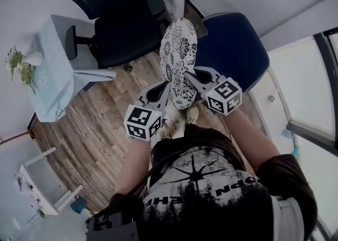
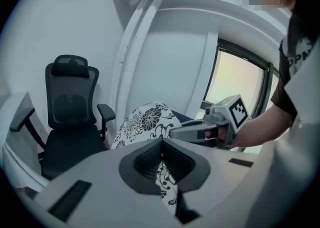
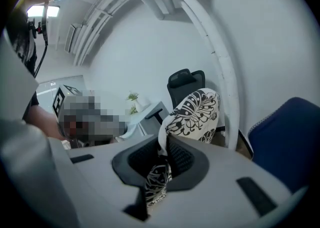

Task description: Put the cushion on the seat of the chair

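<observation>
- Far to the left of the left tool [image 1: 165, 88], a cloth-covered counter [image 1: 53, 79] is carrying a vase of flowers [image 1: 24, 58]. Neither is being used.
- Ahead and left of that tool, a black office chair [image 1: 113, 21] is being left with its seat free.
- The left tool is being pressed together on a fold of the cushion [image 1: 178, 58], with patterned fabric pinched between its pads.
- The cushion is being held upright on edge in the air between the two tools, above the wooden floor [image 1: 100, 124] and on no seat yet.
- Opposite rims are probably being gripped so that the soft disc is kept from flopping and can be tipped flat.
- The right tool [image 1: 189, 78] is likewise being clamped on the fabric.
- Just beyond and right of it, a blue chair [image 1: 232, 50] is standing. It is judged the likelier target, though this cannot be told for certain.
</observation>
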`<state>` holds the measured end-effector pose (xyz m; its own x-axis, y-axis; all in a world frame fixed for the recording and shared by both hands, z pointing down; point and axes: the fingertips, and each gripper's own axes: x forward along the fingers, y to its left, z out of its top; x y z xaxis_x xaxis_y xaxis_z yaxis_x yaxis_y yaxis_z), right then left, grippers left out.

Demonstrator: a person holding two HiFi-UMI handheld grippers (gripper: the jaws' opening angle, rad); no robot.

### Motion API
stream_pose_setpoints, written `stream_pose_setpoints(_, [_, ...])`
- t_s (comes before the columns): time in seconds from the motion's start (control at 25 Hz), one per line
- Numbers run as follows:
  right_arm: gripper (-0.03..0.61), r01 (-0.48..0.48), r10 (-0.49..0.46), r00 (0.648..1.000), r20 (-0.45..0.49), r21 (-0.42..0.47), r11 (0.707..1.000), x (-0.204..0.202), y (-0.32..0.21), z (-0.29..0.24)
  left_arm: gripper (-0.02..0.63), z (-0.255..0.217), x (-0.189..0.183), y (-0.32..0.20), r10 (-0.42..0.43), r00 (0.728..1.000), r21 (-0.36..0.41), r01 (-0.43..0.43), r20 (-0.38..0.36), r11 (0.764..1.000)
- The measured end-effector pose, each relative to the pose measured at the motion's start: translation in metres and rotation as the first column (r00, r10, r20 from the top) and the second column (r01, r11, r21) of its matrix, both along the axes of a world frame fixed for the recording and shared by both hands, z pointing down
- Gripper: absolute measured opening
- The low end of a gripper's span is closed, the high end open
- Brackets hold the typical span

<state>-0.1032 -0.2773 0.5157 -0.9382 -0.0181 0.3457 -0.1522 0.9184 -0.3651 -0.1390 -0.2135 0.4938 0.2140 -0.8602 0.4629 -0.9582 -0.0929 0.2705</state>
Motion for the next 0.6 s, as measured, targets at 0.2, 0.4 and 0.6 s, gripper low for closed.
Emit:
stream_pose_setpoints(0.2, [0.043,0.000,0.000,0.996,-0.091,-0.005,1.000,-0.006,-0.009,0.062,0.014,0.014,0.000,0.001,-0.003,1.000,-0.027,0.003,0.000,1.000])
stream_pose_setpoints(0.4, [0.043,-0.089,0.066,0.968,-0.244,-0.082,0.993,0.010,-0.023,0.143,0.014,0.032,-0.002,0.000,0.004,1.000,-0.063,-0.005,-0.013,0.998])
stream_pose_setpoints(0.6, [0.043,-0.195,0.148,0.923,-0.354,-0.099,0.976,0.038,-0.034,0.200,0.014,0.050,0.003,0.005,0.036,0.999,-0.102,-0.039,-0.029,0.994])
